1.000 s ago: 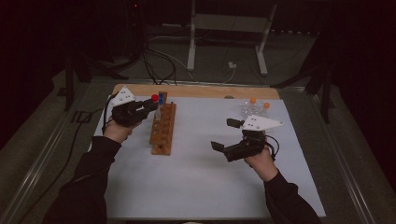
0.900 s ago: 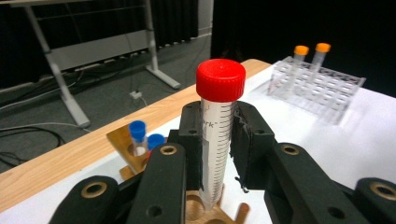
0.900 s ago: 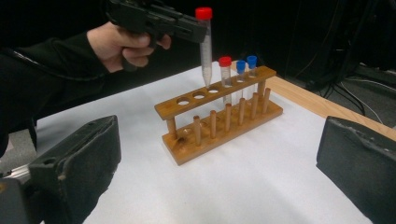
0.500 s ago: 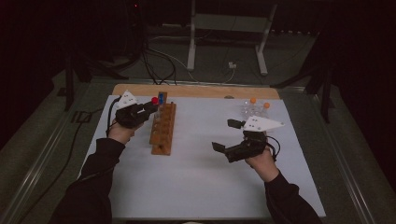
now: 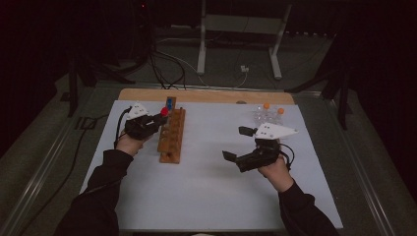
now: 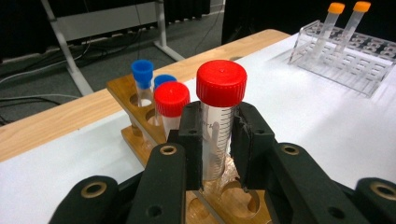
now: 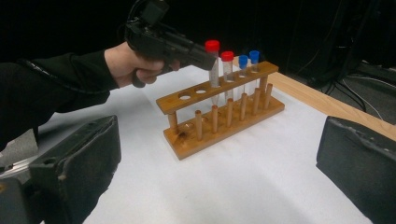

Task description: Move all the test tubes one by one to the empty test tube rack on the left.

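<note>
The left gripper (image 6: pixel 217 140) clamps a red-capped test tube (image 6: pixel 219 116), its tip in a hole of the wooden rack (image 7: pixel 224 116). The right gripper (image 5: pixel 241 143) hangs with jaws wide apart, gripping nothing.

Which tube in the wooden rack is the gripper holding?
The left gripper holds the red-capped tube that stands tallest, clamped between its jaws. The other red one and both blue ones stand free behind it.
</note>
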Action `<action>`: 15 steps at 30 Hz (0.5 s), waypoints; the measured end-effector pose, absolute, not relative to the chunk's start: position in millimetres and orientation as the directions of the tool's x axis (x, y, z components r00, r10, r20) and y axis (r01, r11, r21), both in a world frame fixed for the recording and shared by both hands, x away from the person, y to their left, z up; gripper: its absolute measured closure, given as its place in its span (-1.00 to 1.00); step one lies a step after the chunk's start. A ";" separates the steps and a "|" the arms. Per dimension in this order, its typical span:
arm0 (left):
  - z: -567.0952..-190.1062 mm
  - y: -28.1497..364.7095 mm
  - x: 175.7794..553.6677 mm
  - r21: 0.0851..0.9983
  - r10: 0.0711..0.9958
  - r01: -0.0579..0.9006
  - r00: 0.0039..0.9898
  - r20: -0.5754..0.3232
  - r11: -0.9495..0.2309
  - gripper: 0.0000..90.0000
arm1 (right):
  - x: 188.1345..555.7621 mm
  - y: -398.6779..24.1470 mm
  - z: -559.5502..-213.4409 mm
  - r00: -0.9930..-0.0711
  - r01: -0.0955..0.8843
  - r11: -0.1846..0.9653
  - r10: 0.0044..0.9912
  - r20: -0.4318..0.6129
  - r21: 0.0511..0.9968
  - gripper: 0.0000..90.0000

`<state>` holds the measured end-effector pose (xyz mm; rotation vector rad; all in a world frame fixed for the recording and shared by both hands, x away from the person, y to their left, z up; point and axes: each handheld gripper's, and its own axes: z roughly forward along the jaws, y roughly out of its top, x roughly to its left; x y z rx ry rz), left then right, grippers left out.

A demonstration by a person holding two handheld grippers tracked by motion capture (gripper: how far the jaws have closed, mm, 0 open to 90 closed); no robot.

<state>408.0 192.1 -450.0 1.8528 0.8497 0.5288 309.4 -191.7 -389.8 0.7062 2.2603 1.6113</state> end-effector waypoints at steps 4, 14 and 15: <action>-452.9 190.8 408.0 0.904 0.756 0.329 0.654 -0.010 -0.272 0.68 | 309.2 -192.4 -389.1 -0.842 0.228 0.257 0.536 0.058 0.939 -1.00; -460.5 190.5 409.2 0.890 0.763 0.368 0.646 -0.036 -0.270 0.68 | 309.6 -193.3 -388.9 -0.840 0.227 0.257 0.540 0.055 0.939 -1.00; -461.0 190.5 409.3 0.889 0.763 0.370 0.645 -0.036 -0.271 0.68 | 309.8 -193.3 -388.9 -0.840 0.228 0.257 0.540 0.056 0.939 -1.00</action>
